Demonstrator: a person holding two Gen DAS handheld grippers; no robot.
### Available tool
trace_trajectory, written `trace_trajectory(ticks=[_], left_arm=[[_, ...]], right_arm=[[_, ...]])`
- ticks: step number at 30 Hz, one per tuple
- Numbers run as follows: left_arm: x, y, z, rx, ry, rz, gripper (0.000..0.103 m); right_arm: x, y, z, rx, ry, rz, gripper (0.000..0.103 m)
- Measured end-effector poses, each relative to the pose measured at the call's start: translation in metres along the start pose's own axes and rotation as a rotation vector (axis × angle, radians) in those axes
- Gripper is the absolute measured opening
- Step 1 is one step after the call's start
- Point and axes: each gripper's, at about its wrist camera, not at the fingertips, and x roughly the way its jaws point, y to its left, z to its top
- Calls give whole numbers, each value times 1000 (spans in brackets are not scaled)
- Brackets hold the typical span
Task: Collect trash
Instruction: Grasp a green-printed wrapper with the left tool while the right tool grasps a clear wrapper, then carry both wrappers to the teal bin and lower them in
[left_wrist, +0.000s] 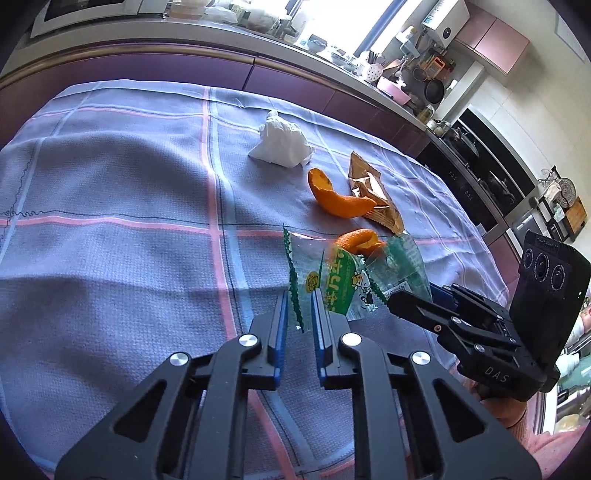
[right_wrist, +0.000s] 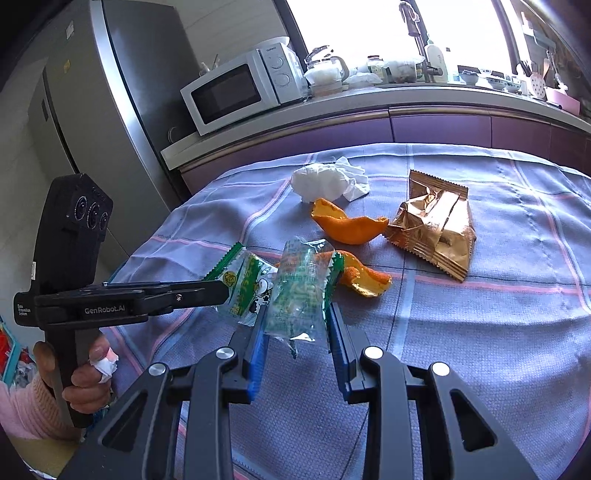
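Black jaws of our left gripper (left_wrist: 299, 306) stand nearly closed on the green wrapper's (left_wrist: 332, 280) serrated edge, though the pinch is hard to confirm.

From the right wrist, our right gripper (right_wrist: 297, 325) clamps the same wrapper's (right_wrist: 295, 295) other end. Both hold it above the cloth (right_wrist: 480, 332), near the orange peel (right_wrist: 364, 277).

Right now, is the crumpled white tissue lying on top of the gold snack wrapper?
No, the crumpled white tissue lies on the checked tablecloth, apart from the gold snack wrapper, with cloth showing between them.
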Motion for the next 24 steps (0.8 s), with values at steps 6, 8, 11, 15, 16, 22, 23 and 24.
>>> trace_trajectory(ticks=[6,8,11,15,16,22,23,24], left_arm=[[-27,9,-6,-7,-61,29,9],[-37,14,-8,-11,-80,45,9],[-56,22,-12,-22,-111,68,9],[-81,33,-18,-46,-157,105,9],[-86,36,-20,-52,-167,111,9],[-120,54,-31,-86,-215,145,9],[-124,56,-33,-91,-221,150,9],[-130,59,-35,-98,-229,155,9]], right_arm=[[-2,11,3,-18,-13,18,29],[-1,16,4,-27,-16,28,29],[1,25,8,-42,-19,46,29],[5,40,12,-67,-22,75,29],[7,44,13,-75,-21,83,29],[15,66,20,-116,-11,128,29],[16,70,21,-123,-11,135,29],[18,75,21,-130,-9,142,29]])
